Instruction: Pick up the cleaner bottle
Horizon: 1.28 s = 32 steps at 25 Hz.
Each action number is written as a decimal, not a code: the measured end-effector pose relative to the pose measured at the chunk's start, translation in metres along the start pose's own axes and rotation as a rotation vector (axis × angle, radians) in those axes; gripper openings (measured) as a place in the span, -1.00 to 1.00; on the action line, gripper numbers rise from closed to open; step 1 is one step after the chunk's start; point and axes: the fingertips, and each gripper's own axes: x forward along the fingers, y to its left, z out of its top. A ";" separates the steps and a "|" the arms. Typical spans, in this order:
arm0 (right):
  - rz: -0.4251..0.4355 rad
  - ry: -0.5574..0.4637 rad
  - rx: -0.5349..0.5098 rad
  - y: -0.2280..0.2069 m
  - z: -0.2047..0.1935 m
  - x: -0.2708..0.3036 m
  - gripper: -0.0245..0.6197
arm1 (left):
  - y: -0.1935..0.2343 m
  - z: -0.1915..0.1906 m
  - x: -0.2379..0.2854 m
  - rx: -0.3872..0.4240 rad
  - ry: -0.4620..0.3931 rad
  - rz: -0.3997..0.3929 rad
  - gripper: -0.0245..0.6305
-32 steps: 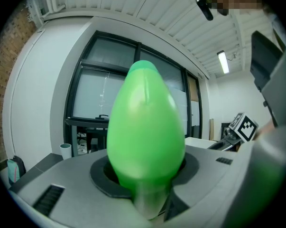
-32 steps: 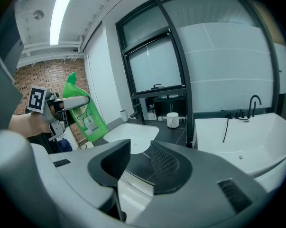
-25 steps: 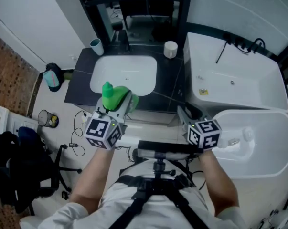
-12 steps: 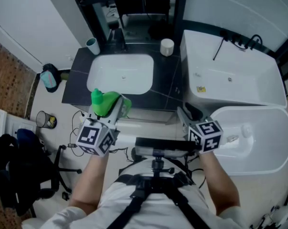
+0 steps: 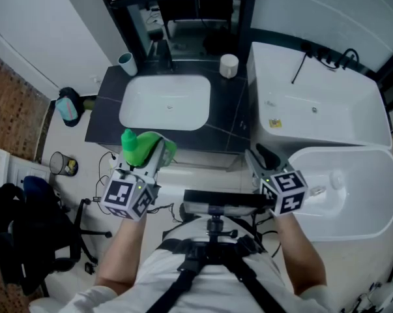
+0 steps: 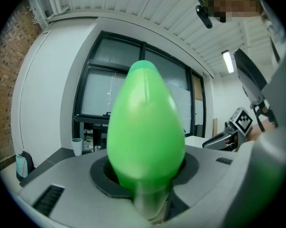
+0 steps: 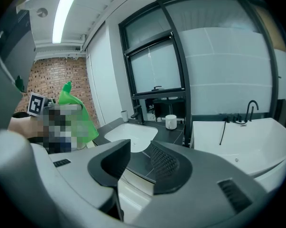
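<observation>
Green cleaner bottle (image 5: 144, 147) is clamped in the left gripper (image 5: 152, 156), with the jaws closed on its body. In the left gripper view the bottle (image 6: 145, 132) fills the gap between them.

Change over the last second: the bottle was over the front rim of the sink basin (image 5: 139, 103). It now sits off the basin's front-left corner, pulled back toward the person and slightly left, clear of the basin and not touching it. Grip looks unchanged, no slip visible.

Right gripper (image 5: 260, 155) stays in front of the basin's right side, jaws parted with nothing between them.

Read: pick-up looks done, and the bottle is lifted and being carried away from the basin. The remaining risk is probably the smooth rounded body sliding if the clamp loosens
</observation>
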 end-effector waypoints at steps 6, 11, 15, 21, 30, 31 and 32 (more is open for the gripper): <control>0.002 -0.011 0.003 0.004 0.005 -0.008 -0.50 | -0.003 0.001 -0.007 -0.005 -0.001 -0.013 -0.44; 0.003 -0.020 -0.007 0.010 0.008 -0.010 -0.50 | -0.002 -0.003 -0.015 -0.013 0.006 -0.008 -0.44; 0.002 -0.024 -0.018 0.015 0.010 -0.012 -0.50 | -0.004 -0.003 -0.019 -0.014 0.006 -0.022 -0.44; -0.009 -0.018 -0.019 0.017 0.005 -0.016 -0.50 | -0.003 -0.007 -0.024 -0.013 0.010 -0.016 -0.44; -0.030 -0.005 -0.009 0.021 0.001 -0.019 -0.50 | 0.005 -0.012 -0.032 0.001 0.027 -0.004 -0.44; -0.031 -0.004 -0.008 0.022 0.001 -0.019 -0.50 | 0.007 -0.012 -0.033 0.005 0.030 -0.001 -0.44; -0.033 -0.002 -0.007 0.024 0.000 -0.018 -0.50 | 0.010 -0.012 -0.035 0.010 0.035 0.005 -0.44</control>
